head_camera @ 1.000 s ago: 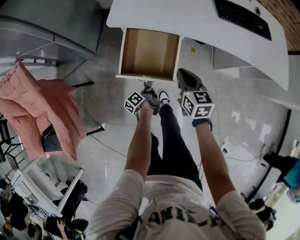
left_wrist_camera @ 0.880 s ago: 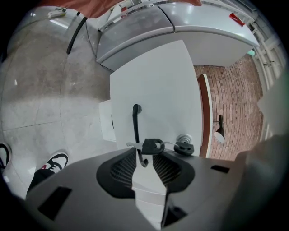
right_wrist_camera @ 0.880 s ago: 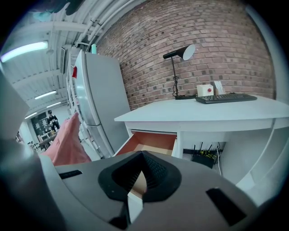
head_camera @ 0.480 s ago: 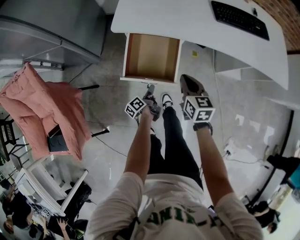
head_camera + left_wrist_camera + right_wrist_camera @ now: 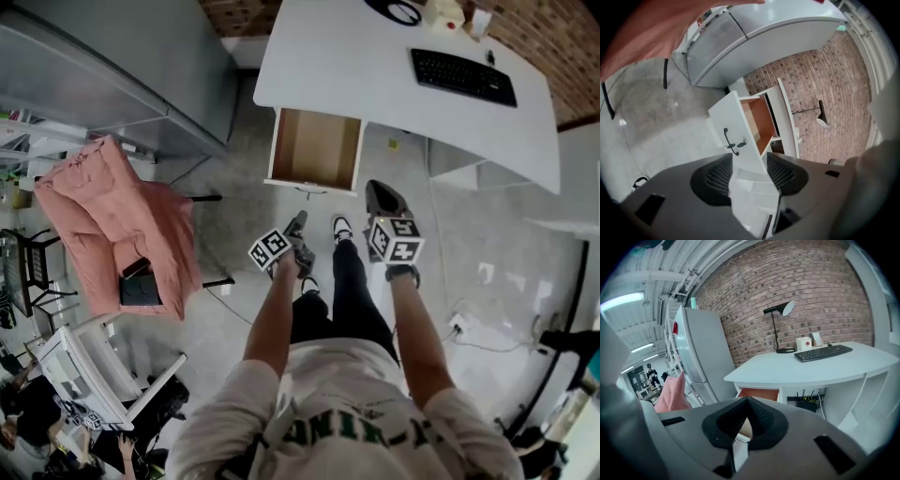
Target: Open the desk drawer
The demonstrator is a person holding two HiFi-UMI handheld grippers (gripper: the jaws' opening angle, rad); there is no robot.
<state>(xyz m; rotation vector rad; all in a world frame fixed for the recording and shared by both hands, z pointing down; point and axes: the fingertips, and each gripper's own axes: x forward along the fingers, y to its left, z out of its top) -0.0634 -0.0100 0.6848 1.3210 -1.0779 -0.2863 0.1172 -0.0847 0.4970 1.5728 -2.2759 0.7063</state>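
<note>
While my left gripper (image 5: 297,225), jaws just opened wide with nothing between them, hangs short of the pulled-out desk drawer (image 5: 315,150) straight ahead, my right gripper (image 5: 379,199) alongside stays closed, tips together, empty.

An office. In the head view a white desk (image 5: 375,66) runs from 12 to 2 o'clock and carries a keyboard (image 5: 462,75). Its drawer (image 5: 316,150) is pulled out at 12. A chair (image 5: 202,198) draped with a pink jacket (image 5: 112,216) stands at 9, a tall grey cabinet (image 5: 122,66) at 10 to 11, and cables (image 5: 473,343) lie on the polished floor (image 5: 234,309) at 4. The right gripper view shows a desk lamp (image 5: 780,310) against a brick wall (image 5: 797,282), tube lights (image 5: 621,301) at 9 to 10, and a person (image 5: 649,372) far off.
</note>
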